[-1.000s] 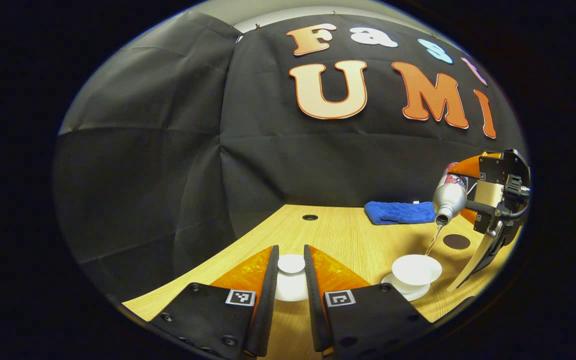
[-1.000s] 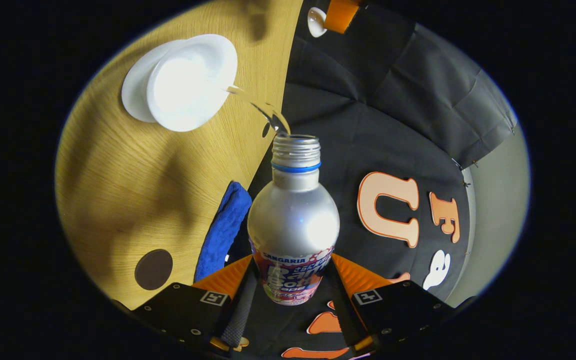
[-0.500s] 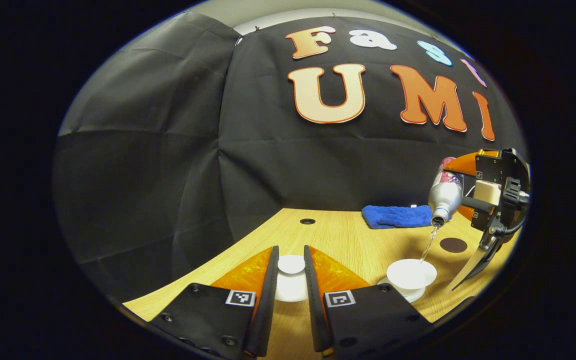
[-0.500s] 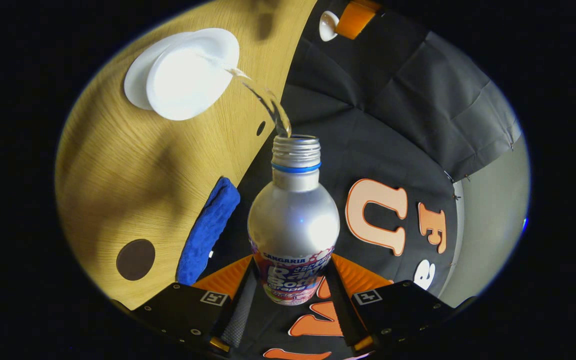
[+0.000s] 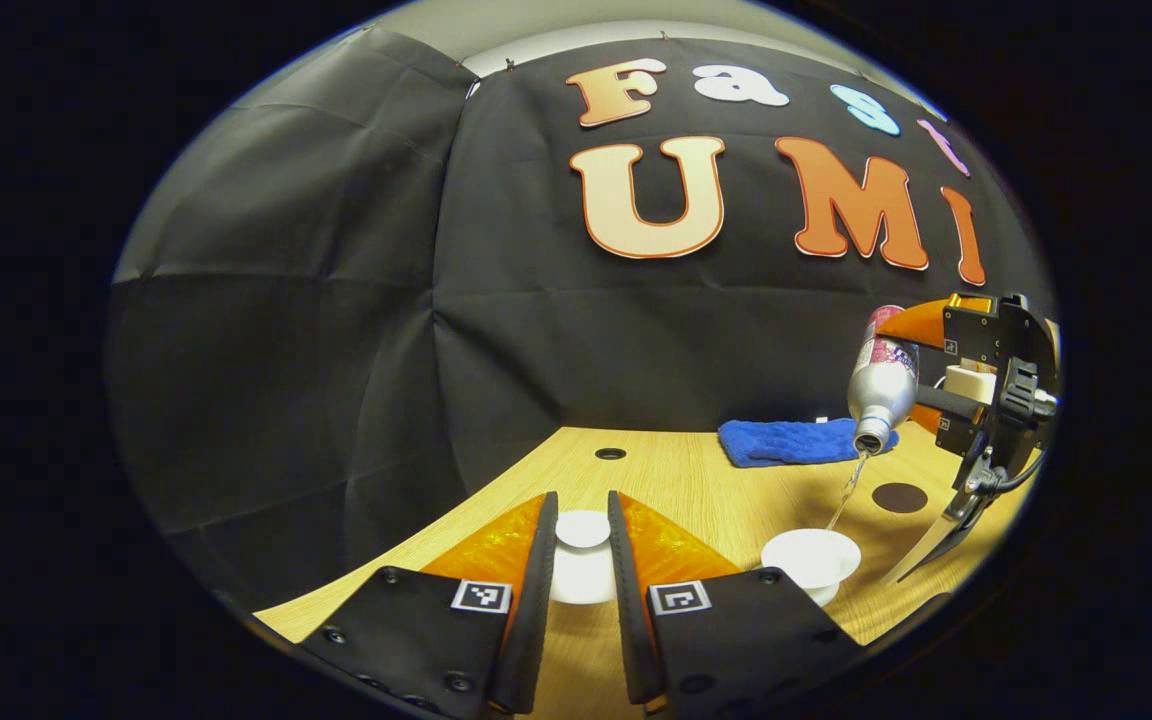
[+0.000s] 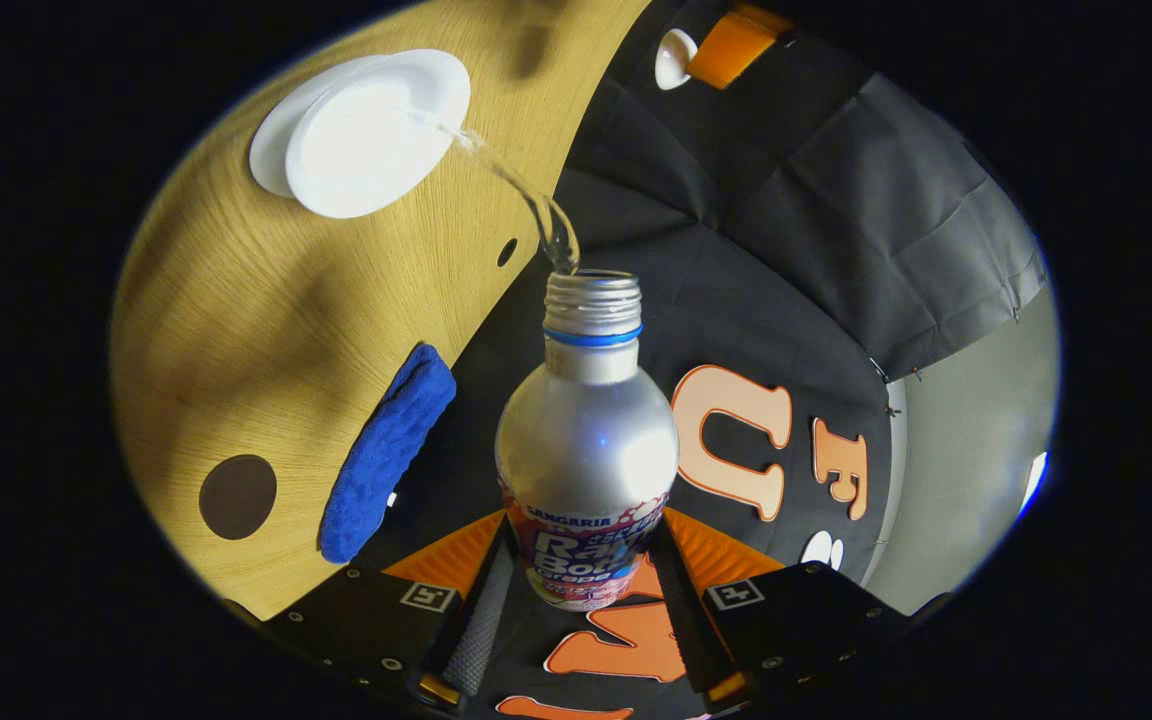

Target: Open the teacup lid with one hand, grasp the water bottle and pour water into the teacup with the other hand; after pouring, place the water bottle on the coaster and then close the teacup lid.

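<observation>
My right gripper (image 6: 584, 575) is shut on the silver water bottle (image 6: 586, 440), tipped steeply mouth-down. A thin stream of water runs from its mouth into the open white teacup (image 6: 366, 135) on its saucer. In the left gripper view the bottle (image 5: 881, 380) hangs above and right of the teacup (image 5: 811, 560), held by the right gripper (image 5: 921, 370). My left gripper (image 5: 581, 535) is shut on the knob of the white lid (image 5: 582, 560), held off to the left of the cup. The round dark coaster (image 6: 238, 497) lies on the table beyond the cup.
A blue cloth (image 5: 791, 441) lies near the back of the wooden table (image 5: 696, 490), next to the coaster (image 5: 899, 497). A small dark hole (image 5: 610, 453) sits in the tabletop at the back. The black cloth wall closes the rear and left.
The bottle has risen and tipped further while water keeps flowing into the cup. The left gripper with the lid has lifted slightly; the cup sits lower in its view.
</observation>
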The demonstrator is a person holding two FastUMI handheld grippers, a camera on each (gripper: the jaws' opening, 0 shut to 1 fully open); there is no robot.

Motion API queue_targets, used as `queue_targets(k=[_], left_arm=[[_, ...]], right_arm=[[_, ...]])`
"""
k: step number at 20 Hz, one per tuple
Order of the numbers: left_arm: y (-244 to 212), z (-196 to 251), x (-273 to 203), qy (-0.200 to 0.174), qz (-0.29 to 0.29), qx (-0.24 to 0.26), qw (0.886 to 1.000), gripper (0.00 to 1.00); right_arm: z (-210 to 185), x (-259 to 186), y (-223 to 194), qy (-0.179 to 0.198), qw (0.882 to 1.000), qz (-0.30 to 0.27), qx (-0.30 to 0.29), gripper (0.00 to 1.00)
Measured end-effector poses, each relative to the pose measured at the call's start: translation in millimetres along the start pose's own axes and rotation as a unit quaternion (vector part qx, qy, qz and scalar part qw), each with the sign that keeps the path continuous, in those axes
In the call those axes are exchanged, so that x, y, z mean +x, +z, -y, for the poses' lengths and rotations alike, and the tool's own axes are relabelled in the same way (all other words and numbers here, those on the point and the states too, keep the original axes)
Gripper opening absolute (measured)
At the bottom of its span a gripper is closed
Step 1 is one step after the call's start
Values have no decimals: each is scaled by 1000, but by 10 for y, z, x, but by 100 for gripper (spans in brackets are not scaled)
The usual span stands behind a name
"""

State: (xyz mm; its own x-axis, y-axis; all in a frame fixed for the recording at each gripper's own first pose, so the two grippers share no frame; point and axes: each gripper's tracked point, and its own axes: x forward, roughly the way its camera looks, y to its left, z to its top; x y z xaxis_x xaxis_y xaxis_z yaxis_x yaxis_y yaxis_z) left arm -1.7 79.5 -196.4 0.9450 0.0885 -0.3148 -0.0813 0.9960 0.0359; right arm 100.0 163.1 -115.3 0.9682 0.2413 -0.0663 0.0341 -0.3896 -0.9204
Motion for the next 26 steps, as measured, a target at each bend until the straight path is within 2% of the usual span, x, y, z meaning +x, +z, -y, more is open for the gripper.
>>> queue_targets(k=[11,19,23,26], left_arm=[[45,-12,-65,3,-2,8,1000,36],[11,-47,-153,10,-2,25,1000,36],[47,1,-151,7,4,27,1000,36],[88,71,-122,-1,10,28,1000,36]], right_arm=[[-137,-40,181,0,999,22,-41,76],[-425,-99,453,25,998,39,-38,76],[-549,-110,469,48,998,39,5,76],[-749,-113,434,90,992,30,88,76]])
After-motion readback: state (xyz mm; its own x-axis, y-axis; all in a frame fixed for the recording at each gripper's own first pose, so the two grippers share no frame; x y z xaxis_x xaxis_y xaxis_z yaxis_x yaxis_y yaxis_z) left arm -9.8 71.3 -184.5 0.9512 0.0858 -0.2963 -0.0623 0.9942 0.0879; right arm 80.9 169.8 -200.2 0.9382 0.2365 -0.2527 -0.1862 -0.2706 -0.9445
